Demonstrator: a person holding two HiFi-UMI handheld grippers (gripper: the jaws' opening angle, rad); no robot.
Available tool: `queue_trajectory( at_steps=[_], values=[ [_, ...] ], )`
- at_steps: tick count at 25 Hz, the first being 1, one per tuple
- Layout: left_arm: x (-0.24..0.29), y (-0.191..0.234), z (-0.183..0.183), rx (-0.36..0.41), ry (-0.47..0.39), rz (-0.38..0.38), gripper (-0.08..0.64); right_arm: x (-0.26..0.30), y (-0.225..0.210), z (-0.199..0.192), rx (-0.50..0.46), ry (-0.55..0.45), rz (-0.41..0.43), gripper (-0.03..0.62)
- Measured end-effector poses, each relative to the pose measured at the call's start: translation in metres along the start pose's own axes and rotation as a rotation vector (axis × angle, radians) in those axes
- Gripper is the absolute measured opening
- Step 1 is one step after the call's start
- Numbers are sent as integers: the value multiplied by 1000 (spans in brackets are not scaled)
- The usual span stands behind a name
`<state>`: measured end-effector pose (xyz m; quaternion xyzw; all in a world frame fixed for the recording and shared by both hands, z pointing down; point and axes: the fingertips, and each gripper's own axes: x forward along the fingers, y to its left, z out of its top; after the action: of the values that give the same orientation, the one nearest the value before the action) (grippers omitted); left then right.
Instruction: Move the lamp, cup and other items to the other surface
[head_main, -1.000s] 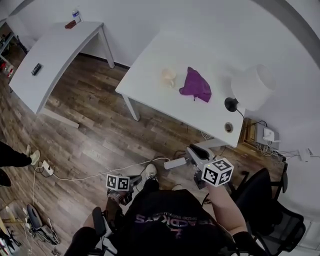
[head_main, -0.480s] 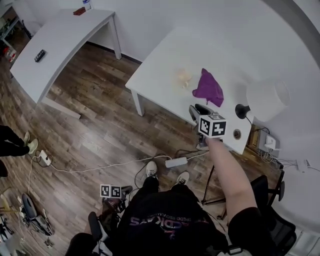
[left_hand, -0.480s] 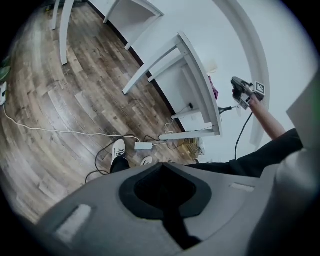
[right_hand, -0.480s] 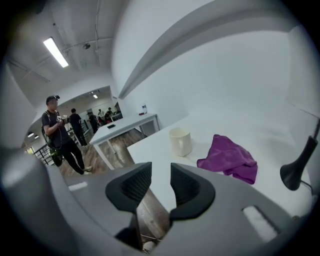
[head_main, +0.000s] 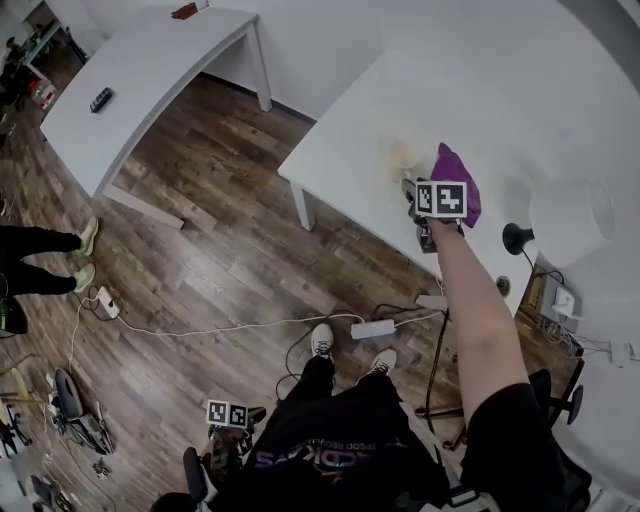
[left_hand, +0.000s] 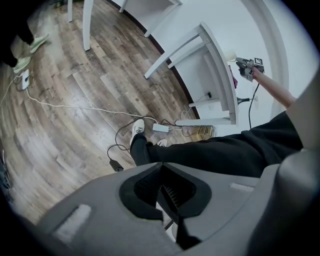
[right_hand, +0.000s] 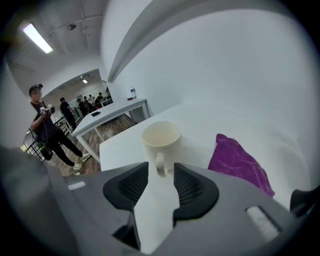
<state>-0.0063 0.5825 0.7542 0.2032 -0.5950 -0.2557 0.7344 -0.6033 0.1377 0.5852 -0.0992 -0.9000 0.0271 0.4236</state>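
Observation:
A cream cup (right_hand: 161, 137) stands on the white table (right_hand: 200, 125), its handle turned toward me. My right gripper (right_hand: 161, 170) is low over the table with its jaws opening. The handle sits just at the fingertips and the pads do not press on it. In the head view the right gripper (head_main: 412, 190) reaches to the cup (head_main: 402, 157), with a purple cloth (head_main: 456, 180) right beside it. A lamp (head_main: 570, 208) with a white shade stands further right. My left gripper (head_main: 228, 425) hangs low by my legs, its pads (left_hand: 172, 192) together and empty.
A second white table (head_main: 150, 80) stands across the wood floor at the upper left, with a small dark item (head_main: 100, 98) on it. Cables and a power strip (head_main: 372, 328) lie on the floor. A person's legs (head_main: 40, 245) are at the left edge.
My right gripper has gone from in front of my body up and forward over the table to the cup. The left gripper has stayed low by my legs.

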Motion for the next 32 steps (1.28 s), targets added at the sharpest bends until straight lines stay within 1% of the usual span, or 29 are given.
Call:
queue_trajectory(
  at_steps=[3,7,9,10,12,14,18,21,26,29,32],
  values=[
    [-6,-4,-2,-25,-37,-15,-2,17,-4,3,-57,43,-16,163],
    [-10,-9,7,-24,-78,-24,-2,32,-4,4,-85,81,-24,141],
    [-11,-10,14,-15,-87,-24,-2,35,-3,4,-98,85,-23,94],
    [-11,-11,17,-11,-87,-23,-2,35,-2,4,-102,82,-21,57],
    [-12,-11,22,-4,-78,-20,-2,33,0,1,-104,69,-16,55],
    [-10,-11,25,10,-63,-17,-2,25,3,-2,-101,37,-11,53],
    [-8,-11,38,65,-28,-10,-2,-5,13,-4,-94,-76,22,48],
    [-7,-14,51,102,-5,-4,-2,-24,20,-14,-101,-112,49,48],
    [-3,-29,69,181,19,-11,-2,-70,21,-31,-43,-201,65,48],
    [-1,-29,75,231,63,4,-2,-111,21,-45,-8,-255,76,48],
    [0,-24,82,287,135,34,-2,-158,18,-67,17,-298,66,48]
  ],
)
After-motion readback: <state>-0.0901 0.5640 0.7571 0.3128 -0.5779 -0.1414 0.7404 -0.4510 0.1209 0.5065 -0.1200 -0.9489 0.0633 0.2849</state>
